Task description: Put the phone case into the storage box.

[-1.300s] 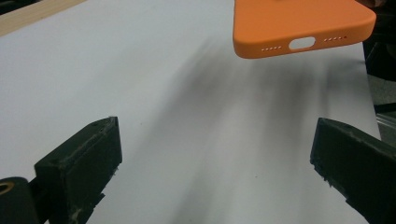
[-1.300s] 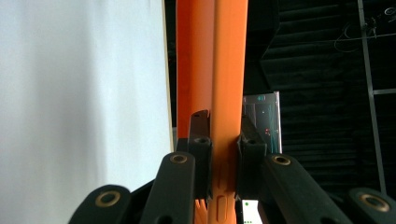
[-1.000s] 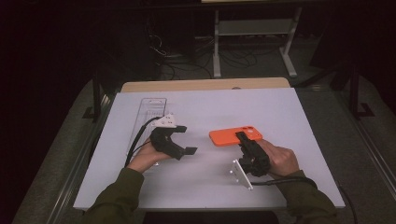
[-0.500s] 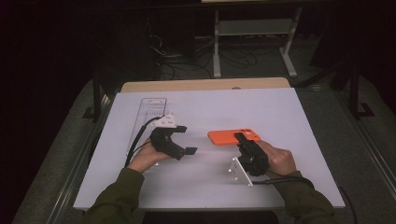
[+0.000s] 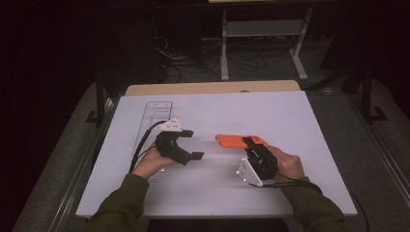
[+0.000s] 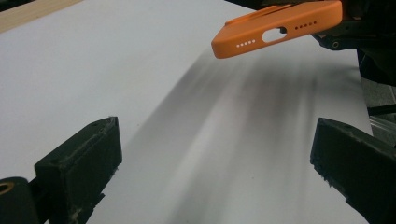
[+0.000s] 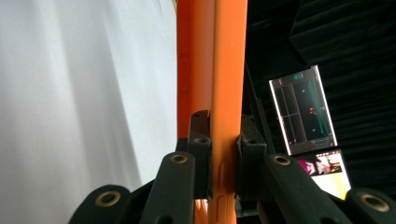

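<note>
1 orange phone case [image 5: 235, 140], 2 grippers, right gripper [image 5: 252, 144], left gripper [image 5: 192, 145]

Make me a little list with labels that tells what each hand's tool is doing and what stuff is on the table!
Thing held: orange rubbery phone case, lifted off the table and held on its edge
Right tongs: shut on the case's side wall
Left tongs: open, holding nothing, pointed toward the case
Table: flat white board
Also there: clear plastic rectangular tray lying at the far left, and a small white block beside the left hand
</note>
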Motion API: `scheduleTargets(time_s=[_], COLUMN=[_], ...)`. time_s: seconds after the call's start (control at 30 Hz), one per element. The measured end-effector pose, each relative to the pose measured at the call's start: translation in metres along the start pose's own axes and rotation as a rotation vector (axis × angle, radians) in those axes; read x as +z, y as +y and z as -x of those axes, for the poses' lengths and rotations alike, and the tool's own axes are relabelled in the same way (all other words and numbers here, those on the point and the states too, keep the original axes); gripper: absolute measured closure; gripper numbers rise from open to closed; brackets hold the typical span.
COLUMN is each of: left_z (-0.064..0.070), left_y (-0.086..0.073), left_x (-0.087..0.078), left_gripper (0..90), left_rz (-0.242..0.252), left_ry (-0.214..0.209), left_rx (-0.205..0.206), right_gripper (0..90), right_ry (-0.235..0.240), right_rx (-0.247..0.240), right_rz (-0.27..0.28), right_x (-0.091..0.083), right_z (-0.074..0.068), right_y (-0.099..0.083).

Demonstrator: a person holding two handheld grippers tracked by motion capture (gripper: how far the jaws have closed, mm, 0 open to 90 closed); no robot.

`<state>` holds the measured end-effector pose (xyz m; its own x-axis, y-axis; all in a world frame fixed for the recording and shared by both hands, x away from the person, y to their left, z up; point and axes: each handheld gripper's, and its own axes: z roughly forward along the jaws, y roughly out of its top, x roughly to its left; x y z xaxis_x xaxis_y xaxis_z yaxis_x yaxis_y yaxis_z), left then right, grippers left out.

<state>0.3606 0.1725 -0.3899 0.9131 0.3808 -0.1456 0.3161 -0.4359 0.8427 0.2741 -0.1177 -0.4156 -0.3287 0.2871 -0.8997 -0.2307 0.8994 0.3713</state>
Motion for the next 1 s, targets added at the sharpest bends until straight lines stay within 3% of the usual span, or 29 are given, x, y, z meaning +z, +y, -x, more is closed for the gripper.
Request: scheduleTargets(time_s=[0.2, 0.87, 0.93, 1.0], left_z=[0.0, 0.0, 0.0, 0.0], left_y=[0.0, 0.0, 0.0, 0.0], left_x=[0.001, 0.001, 0.001, 0.001], left_gripper=[1.8, 1.8, 1.8, 1.8], left_rz=[0.004, -0.001, -0.001, -0.001], left_ry=[0.002, 0.007, 0.008, 0.007], left_rx=[0.0, 0.024, 0.025, 0.023], right_gripper=[78.3, 78.2, 78.2, 78.2], right_ry=[0.009, 0.072, 0.09, 0.094], right_rx=[0.016, 0.155, 0.219, 0.224], right_rz=[0.006, 0.0, -0.018, -0.018], right_x=[0.001, 0.004, 0.003, 0.003], right_z=[0.003, 0.012, 0.01, 0.011], right_y=[0.0, -0.004, -0.003, -0.003])
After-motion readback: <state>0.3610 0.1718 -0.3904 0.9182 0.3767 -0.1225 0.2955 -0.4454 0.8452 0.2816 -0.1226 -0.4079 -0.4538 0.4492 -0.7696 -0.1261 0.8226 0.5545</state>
